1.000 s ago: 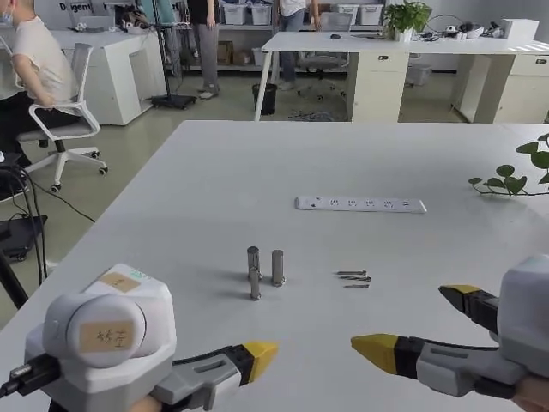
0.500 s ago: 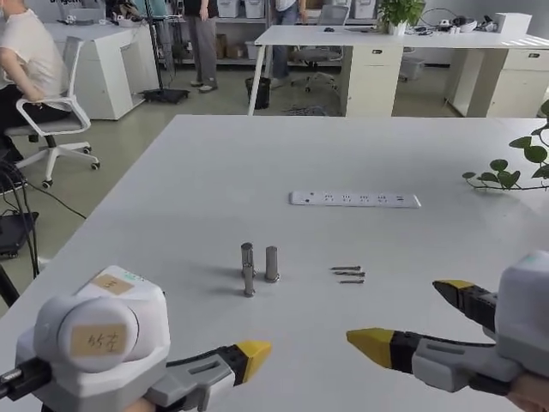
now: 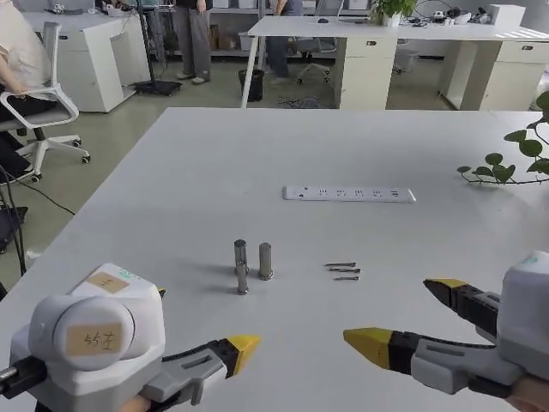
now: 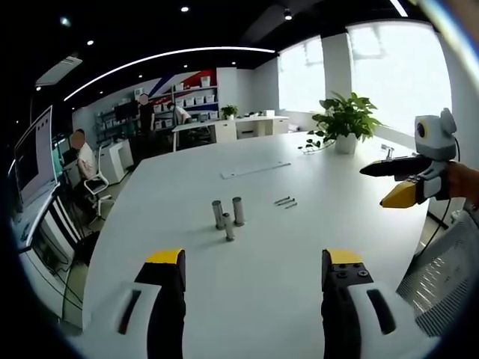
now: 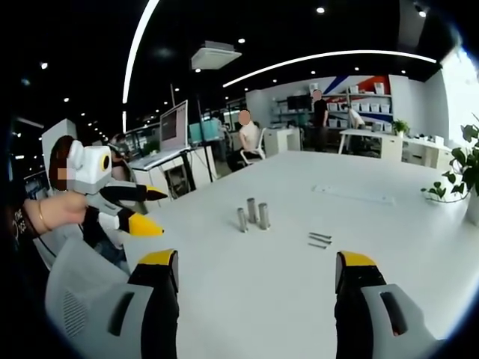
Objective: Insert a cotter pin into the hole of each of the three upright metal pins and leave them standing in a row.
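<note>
Three short metal pins (image 3: 254,264) stand upright in a tight cluster mid-table, one (image 3: 243,279) nearer me than the other two. Three small cotter pins (image 3: 343,270) lie flat just right of them. My left gripper (image 3: 230,354) hovers at the near left edge, well short of the pins, and my right gripper (image 3: 405,311) at the near right. Both are open and hold nothing. The left gripper view has its open gripper (image 4: 254,258) facing the metal pins (image 4: 227,215) and cotter pins (image 4: 283,201). The right gripper view frames metal pins (image 5: 253,215) and cotter pins (image 5: 320,239) beyond its gripper (image 5: 256,259).
A white power strip (image 3: 349,194) lies farther back on the white table (image 3: 171,197). Plant stems (image 3: 506,163) reach in from the right edge. Office chairs, desks and people are beyond the table.
The head view has tilted down and shifted a little. The metal pins and cotter pins have stayed put, and both grippers remain open near the table's front.
</note>
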